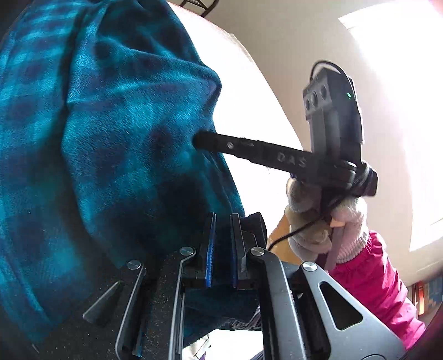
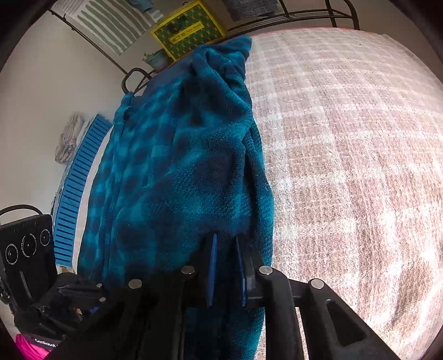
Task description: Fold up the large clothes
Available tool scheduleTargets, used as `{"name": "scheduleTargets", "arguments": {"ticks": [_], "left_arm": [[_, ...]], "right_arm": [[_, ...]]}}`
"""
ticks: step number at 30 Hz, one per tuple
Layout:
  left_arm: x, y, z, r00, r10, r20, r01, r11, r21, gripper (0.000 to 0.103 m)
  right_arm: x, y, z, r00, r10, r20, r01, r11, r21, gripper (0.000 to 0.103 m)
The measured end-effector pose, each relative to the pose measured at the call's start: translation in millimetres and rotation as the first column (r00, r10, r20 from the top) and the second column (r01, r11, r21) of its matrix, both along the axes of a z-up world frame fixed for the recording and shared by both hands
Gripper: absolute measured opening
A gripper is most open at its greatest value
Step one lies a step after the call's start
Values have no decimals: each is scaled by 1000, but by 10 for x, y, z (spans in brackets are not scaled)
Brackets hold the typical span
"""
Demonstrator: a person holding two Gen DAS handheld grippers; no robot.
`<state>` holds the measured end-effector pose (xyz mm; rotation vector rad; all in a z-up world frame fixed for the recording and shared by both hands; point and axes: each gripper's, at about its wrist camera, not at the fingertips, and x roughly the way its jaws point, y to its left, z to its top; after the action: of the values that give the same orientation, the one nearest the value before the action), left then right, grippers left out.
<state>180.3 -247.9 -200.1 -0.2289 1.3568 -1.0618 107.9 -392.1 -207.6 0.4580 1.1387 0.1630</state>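
Your left gripper [image 1: 221, 249] is clenched on the teal plaid fleece garment [image 1: 110, 138]. Your right gripper [image 2: 225, 265] likewise grips a fold of it. The garment hangs lifted between both, above the pink plaid bedcover [image 2: 346, 152]. Beyond stands a yellow box [image 2: 188, 27].

Fleece garment [image 2: 180, 171] lies along bed [image 2: 346, 152] left edge; crate [image 2: 80, 177] on floor left of bed; rack [image 2: 277, 13] behind bed's far edge.

Teal-and-navy checked fleece [image 2: 177, 171] (blue-padded jaws), pale pink-and-white plaid bedcover [image 2: 346, 144], pink sleeve [image 1: 371, 288].
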Motion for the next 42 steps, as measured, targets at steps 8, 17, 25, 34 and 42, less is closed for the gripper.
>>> {"name": "scheduleTargets", "arguments": {"ticks": [8,17,25,34,42], "left_arm": [[-373,157,8,995,-95,7,95,995,29,6],[-244,408,498,979,59,195,-63,998,19,6],[-295,-133,4,966,-42,257,6,990,140,6],[-295,-59,-217,966,-55,252,22,991,131,7],[-260,10,-307,973,-60,225,38,994,99,7]], "right_arm": [[32,-83,122,1000,-10,10,11,996,-88,3],[-2,-309,641,988,32,149,-24,998,-55,33],[950,-338,1006,973,68,219,-50,995,-86,69],[2126,-122,467,988,112,107,-98,987,-131,73],[2209,-404,409,983,88,161,-48,971,-235,11]]}}
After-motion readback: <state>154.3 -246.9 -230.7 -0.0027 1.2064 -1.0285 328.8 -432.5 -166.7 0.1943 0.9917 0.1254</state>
